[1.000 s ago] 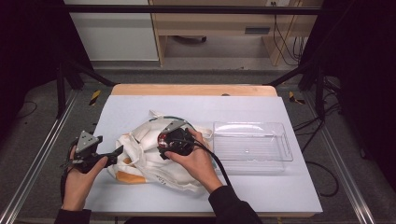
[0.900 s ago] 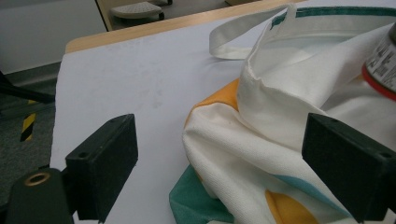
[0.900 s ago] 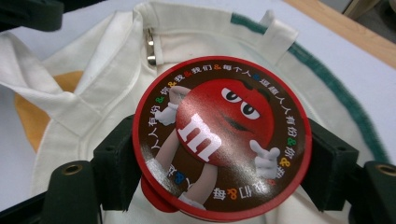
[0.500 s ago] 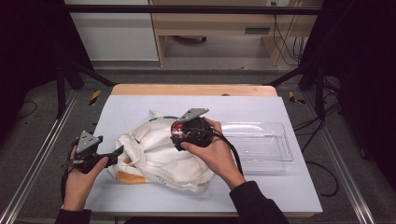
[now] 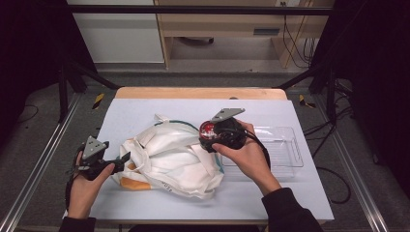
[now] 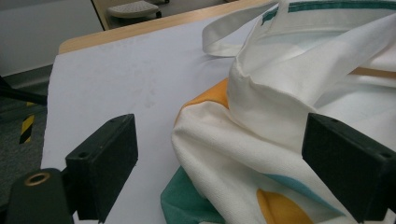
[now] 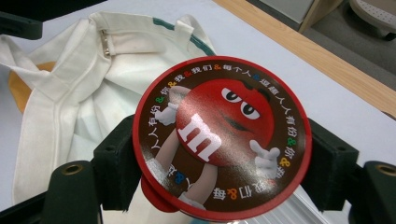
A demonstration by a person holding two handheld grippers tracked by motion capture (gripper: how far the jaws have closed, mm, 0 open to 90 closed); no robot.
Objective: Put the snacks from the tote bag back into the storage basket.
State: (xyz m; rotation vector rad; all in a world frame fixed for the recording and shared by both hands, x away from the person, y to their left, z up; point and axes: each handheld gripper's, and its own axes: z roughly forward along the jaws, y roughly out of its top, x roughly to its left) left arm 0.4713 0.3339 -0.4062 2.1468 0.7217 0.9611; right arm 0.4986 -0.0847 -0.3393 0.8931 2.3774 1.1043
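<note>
A crumpled white cloth tote bag [image 5: 167,157] with green and orange print lies in the middle of the white table. My right gripper [image 5: 212,131] is shut on a round red candy tin [image 7: 222,135] with a cartoon face on its lid, held just above the bag's right side [image 7: 88,84]. My left gripper [image 5: 126,158] stands open at the bag's left edge, and a fold of the cloth [image 6: 261,116] lies between its jaws without being pinched.
A clear plastic tray [image 5: 283,147] lies on the table to the right of the bag, partly under my right hand. A bare wooden strip [image 5: 200,93] runs along the table's far edge. Metal frame rails [image 5: 38,164] flank both sides.
My right gripper has lifted the red tin out of the bag and carried it right and away from me, toward the tray. The left gripper has stayed put.
</note>
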